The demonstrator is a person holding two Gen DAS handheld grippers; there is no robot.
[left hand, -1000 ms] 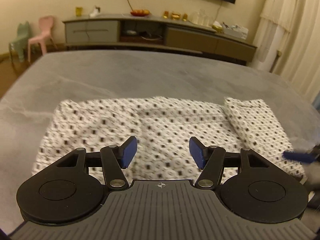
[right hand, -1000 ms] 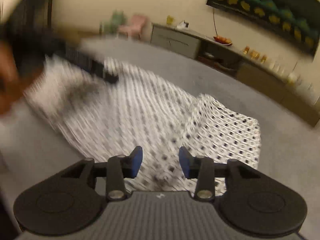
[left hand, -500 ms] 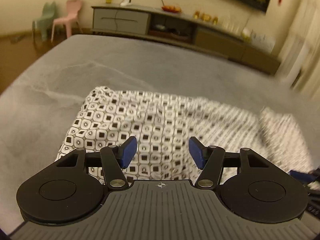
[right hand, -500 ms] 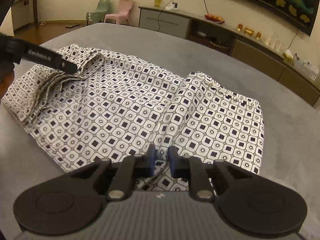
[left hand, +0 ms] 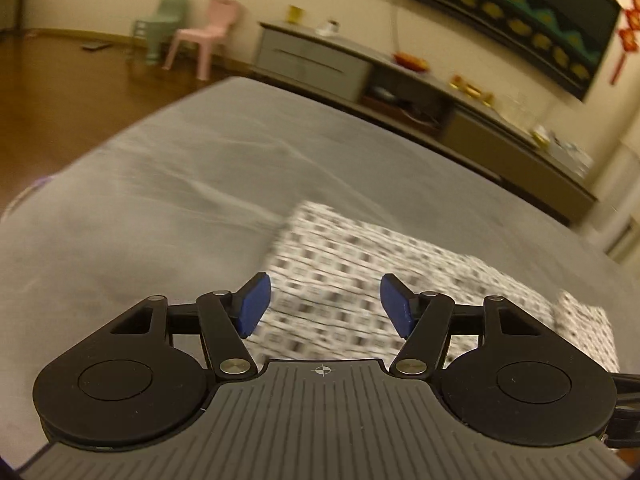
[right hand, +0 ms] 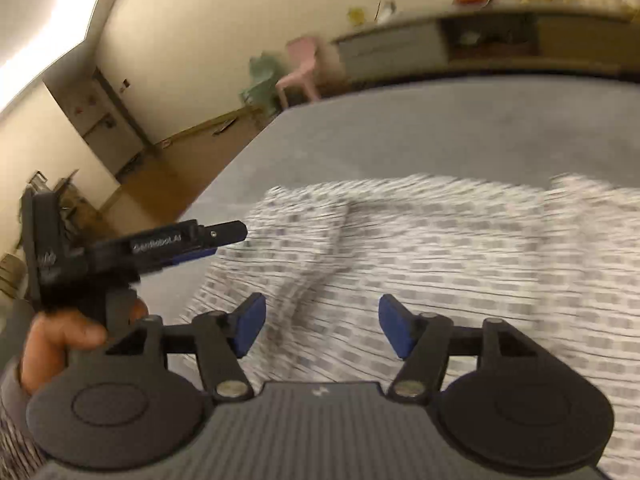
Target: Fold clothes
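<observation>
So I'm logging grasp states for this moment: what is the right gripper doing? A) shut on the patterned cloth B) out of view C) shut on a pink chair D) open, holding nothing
D: the right gripper has its blue pads spread wide above the patterned cloth, with nothing between them.

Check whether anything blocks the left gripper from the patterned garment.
Nothing visible does. The left gripper, jaws open, has the patterned garment directly ahead on the grey surface, with only open space between them. The image is motion-blurred.

One patterned garment (right hand: 460,256) lies on the grey surface (left hand: 224,152); beyond that surface stand two small chairs, one pink (left hand: 208,32), one green (left hand: 160,24).
</observation>
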